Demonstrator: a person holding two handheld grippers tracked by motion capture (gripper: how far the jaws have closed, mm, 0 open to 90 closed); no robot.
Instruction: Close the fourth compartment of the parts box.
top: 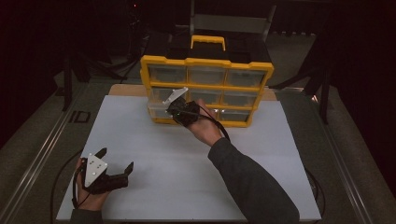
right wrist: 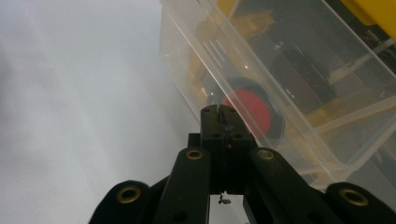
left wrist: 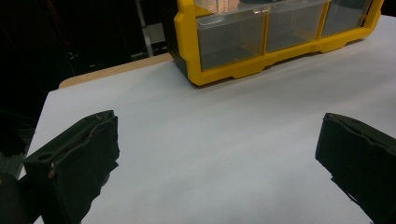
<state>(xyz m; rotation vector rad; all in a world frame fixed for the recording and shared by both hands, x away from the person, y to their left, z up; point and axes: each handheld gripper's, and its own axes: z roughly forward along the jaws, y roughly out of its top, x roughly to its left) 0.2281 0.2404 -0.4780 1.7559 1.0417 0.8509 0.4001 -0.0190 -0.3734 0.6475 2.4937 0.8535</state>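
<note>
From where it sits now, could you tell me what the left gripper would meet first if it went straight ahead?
The left gripper points across bare white table toward the yellow drawer organizer; probably its bottom-left clear drawer comes first, though depth is hard to judge.

Lab/workshop: dark curtains, white table (top: 154, 154), parts organizer (top: 206, 88).

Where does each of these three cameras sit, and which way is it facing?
High view: above the person's side, looking forward and down on the white table and yellow drawer organizer; both forearms and grippers show.
Left gripper view: rides the left gripper, facing across the table; its two black jaws stand wide apart.
Right gripper view: rides the right gripper, jaws shut, at a clear drawer.
Shared: the organizer and the white table.
</note>
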